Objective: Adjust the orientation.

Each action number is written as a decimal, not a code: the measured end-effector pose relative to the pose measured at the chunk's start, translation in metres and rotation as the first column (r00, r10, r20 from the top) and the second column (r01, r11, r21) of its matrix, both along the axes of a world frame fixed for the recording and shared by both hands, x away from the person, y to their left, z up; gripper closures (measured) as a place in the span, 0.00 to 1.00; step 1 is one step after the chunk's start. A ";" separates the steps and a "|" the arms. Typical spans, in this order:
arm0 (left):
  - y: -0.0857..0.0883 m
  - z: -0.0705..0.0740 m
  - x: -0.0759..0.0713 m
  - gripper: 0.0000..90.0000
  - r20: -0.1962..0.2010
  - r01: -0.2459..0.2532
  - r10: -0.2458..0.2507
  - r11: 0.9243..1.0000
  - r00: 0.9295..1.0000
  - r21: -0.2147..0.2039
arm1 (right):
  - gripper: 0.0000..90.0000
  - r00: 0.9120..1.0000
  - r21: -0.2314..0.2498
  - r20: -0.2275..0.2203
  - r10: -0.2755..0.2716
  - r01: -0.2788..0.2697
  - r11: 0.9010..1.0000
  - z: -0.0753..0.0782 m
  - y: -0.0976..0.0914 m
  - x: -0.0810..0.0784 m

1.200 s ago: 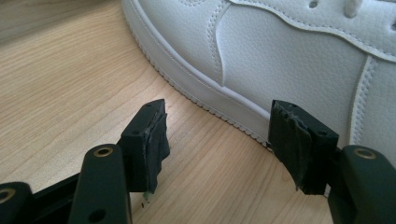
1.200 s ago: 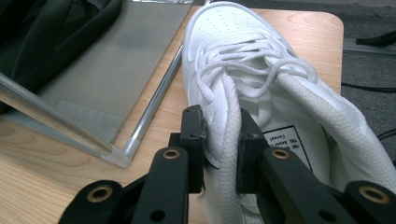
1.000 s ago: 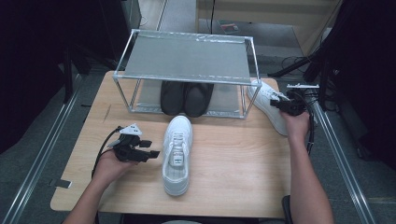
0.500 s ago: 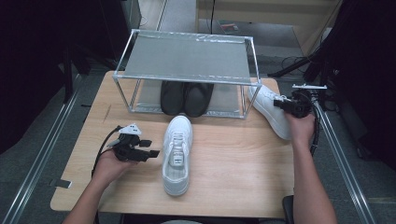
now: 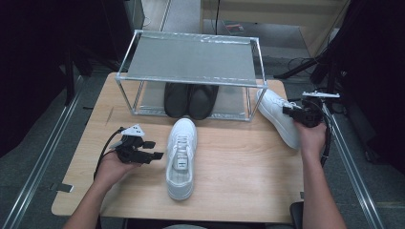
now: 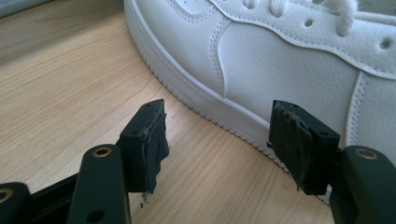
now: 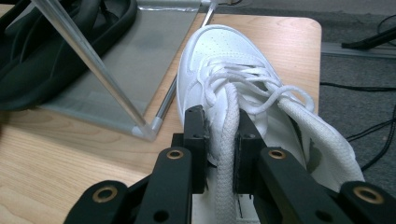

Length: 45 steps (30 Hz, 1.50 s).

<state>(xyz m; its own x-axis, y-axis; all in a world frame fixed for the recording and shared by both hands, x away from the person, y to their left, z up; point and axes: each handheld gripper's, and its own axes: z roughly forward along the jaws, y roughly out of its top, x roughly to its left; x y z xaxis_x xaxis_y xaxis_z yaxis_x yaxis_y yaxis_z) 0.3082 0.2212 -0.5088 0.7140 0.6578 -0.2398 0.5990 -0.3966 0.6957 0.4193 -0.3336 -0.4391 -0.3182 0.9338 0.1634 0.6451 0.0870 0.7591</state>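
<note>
One white sneaker [image 5: 181, 157] lies lengthwise at the middle of the wooden table, toe away from me. My left gripper [image 5: 155, 149] rests just to its left, open, and its jaws [image 6: 219, 135] face the sneaker's side [image 6: 289, 60] with nothing between them. A second white sneaker [image 5: 276, 114] lies at the right, beside the rack's front right corner. My right gripper [image 5: 288, 112] is shut on its tongue [image 7: 227, 140], which stands up between the two black jaws [image 7: 220, 135], laces spilling in front.
A metal-framed rack [image 5: 191, 57] with a grey top shelf stands at the back of the table [image 5: 239, 162]. A pair of black shoes [image 5: 191, 98] sits under it. The rack's corner post [image 7: 93, 70] stands close to the left of the held sneaker. Cables lie on the floor at right.
My right hand has shifted a little and risen slightly, keeping its grip on the sneaker's tongue. The left hand and the middle sneaker have stayed put.
</note>
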 end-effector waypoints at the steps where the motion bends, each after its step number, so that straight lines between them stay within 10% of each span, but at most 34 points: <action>1: 0.000 0.000 0.000 0.41 0.002 0.001 -0.001 1.000 1.000 -0.002 | 0.90 1.000 0.001 0.000 -0.002 0.002 1.000 0.000 -0.001 -0.002; 45: -0.017 0.005 0.030 0.41 -0.015 0.056 -0.056 0.998 0.998 -0.008 | 0.89 1.000 -0.008 -0.007 0.025 -0.025 1.000 0.005 0.000 -0.106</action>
<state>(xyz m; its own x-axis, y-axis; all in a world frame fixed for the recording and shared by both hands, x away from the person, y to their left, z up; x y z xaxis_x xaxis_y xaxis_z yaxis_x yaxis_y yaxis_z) 0.3383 0.2040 -0.5042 0.7460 0.6151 -0.2553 0.5864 -0.4249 0.6897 0.3137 -0.3339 -0.4339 -0.3403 0.9270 0.1580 0.6477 0.1093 0.7540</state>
